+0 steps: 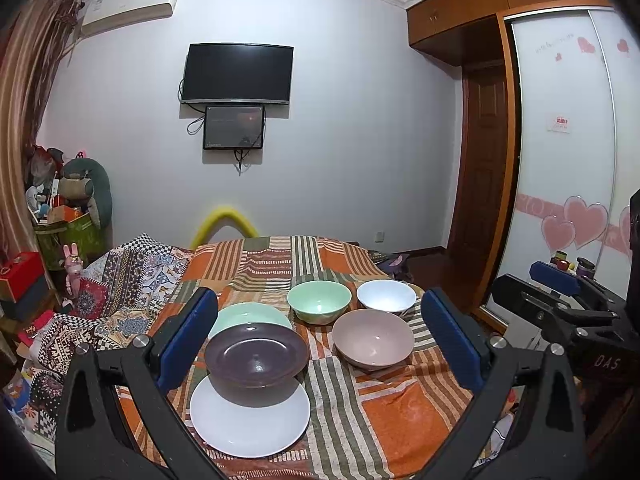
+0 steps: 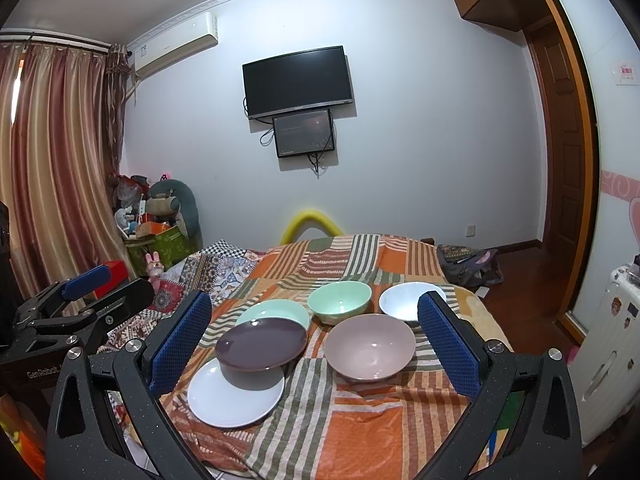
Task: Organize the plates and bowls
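The purple plate [image 1: 256, 354] lies on the striped orange cloth [image 1: 400, 412] that covers the bed, its near edge over the far rim of the white plate [image 1: 250, 420] and its far edge over the mint plate [image 1: 250, 314] behind it, so the three overlap in a row running away from me. To their right stand three bowls: the pinkish-grey bowl [image 1: 374, 338] nearest, the mint bowl [image 1: 319, 302] and the white bowl [image 1: 386, 295] behind it, each apart from the others or nearly so.

My judgement is that stacking has not begun in earnest, and the purple plate is the one to lift first. It is round, so it has no long axis to line up with; what matters is its tilt. It faces upward but seems to lean, propped on the rims beneath, with its near side raised (most plain in the right wrist view). I would come in low from the near-left and pinch that raised rim, one finger above and one below, then lift straight up before moving sideways, so the two plates under it are not dragged.

The left gripper [image 1: 320, 332] has its blue-padded fingers [image 1: 188, 334] wide apart and holds nothing; it frames the crockery from well back. The right gripper [image 2: 316, 334] is likewise spread and empty, and each shows at the edge of the other's view.

The cloth is soft and rumpled, so anything set down may rock.
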Tool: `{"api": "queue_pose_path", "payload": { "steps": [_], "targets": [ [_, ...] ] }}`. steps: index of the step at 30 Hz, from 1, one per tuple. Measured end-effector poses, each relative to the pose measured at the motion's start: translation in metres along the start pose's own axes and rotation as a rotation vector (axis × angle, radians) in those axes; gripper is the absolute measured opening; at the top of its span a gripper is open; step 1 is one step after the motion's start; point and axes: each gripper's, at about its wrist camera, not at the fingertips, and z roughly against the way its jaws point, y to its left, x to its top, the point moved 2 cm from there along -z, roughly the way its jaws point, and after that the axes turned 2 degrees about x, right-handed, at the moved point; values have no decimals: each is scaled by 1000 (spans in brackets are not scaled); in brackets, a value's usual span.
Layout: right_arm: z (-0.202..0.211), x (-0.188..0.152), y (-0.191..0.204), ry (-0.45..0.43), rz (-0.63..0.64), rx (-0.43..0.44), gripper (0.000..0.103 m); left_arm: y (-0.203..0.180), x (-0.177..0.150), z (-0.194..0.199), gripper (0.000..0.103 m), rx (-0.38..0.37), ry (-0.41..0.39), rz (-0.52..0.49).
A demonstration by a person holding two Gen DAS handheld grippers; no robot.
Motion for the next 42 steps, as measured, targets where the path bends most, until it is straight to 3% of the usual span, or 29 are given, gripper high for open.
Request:
{"api": "queue_pose_path", "payload": {
  "steps": [33, 42],
  "targets": [
    [-3, -3, -4, 7, 2, -1, 103, 1, -2, -2, 103, -12, -9, -3],
    [-22, -7, 0, 47, 3, 16, 103, 21, -7, -26, 103, -65, 57, 16]
  ]
}}
